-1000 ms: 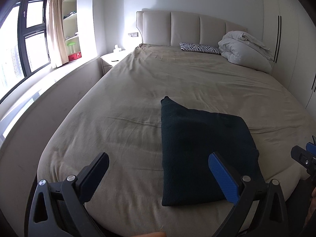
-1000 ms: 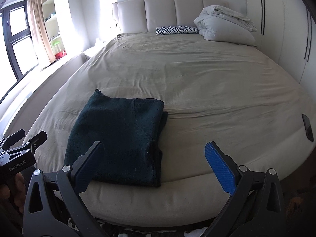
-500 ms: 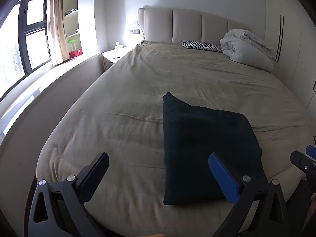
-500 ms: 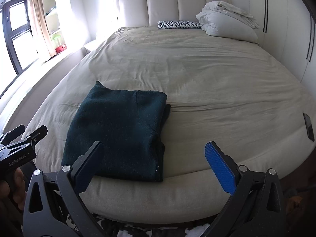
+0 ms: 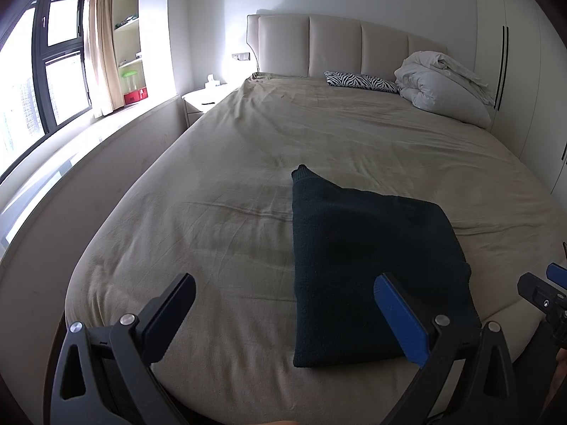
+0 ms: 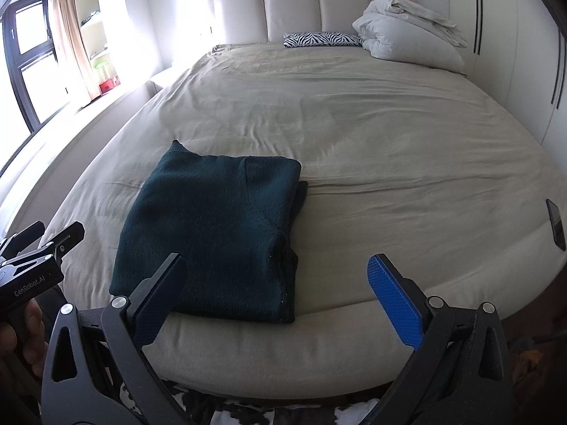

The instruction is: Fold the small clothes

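— Where was the dark green sweater (image 6: pixel 212 233)?
— Folded near the foot of the bed (image 6: pixel 354 113). We held the left gripper (image 5: pixel 283 315) and right gripper (image 6: pixel 274 290) spread wide, empty.
— Its handling?
— Soft, limp knit, we judged; best pinched at the corners.

Readable text: one item only. Right wrist view, lower left edge: the body of the left gripper (image 6: pixel 33 244) carries white lettering "GenRobot.AI" on its black side face, printed along the housing, slightly tilted. A hand (image 6: pixel 19 333) holds the unit just below the lettering. Left wrist view: no legible text, labels or numbers on any surface; distant shelf items too small to read.
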